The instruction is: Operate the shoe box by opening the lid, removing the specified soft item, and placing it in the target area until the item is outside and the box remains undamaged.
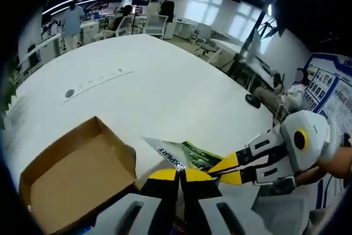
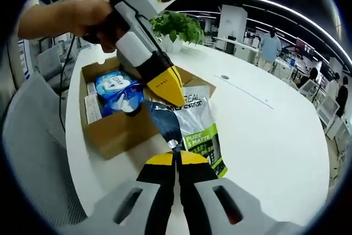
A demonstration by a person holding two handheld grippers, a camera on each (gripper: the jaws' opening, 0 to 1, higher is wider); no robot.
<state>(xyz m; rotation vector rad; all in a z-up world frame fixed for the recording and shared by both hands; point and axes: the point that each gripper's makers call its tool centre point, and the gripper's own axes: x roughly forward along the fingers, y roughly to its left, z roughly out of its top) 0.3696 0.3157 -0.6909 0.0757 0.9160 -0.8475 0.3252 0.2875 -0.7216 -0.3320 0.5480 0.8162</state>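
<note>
Pinching the near end of a glossy, crinkled pouch [image 2: 195, 127] at lower centre of the right gripper view, the right gripper [image 2: 176, 159] has its yellow-tipped jaws closed on the plastic. The left gripper [image 2: 168, 89] comes down from upper left with its tips pressed together on the pouch's far edge, beside the open brown cardboard shoe box [image 2: 118, 130] on the white table [image 2: 275, 136]. Blue soft packs [image 2: 115, 93] lie inside; their labels are too small to read.

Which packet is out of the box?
The silver and green packet marked PURE & MATTE: it hangs between both claws over the white table. The blue packet lies inside the brown cardboard box.
</note>
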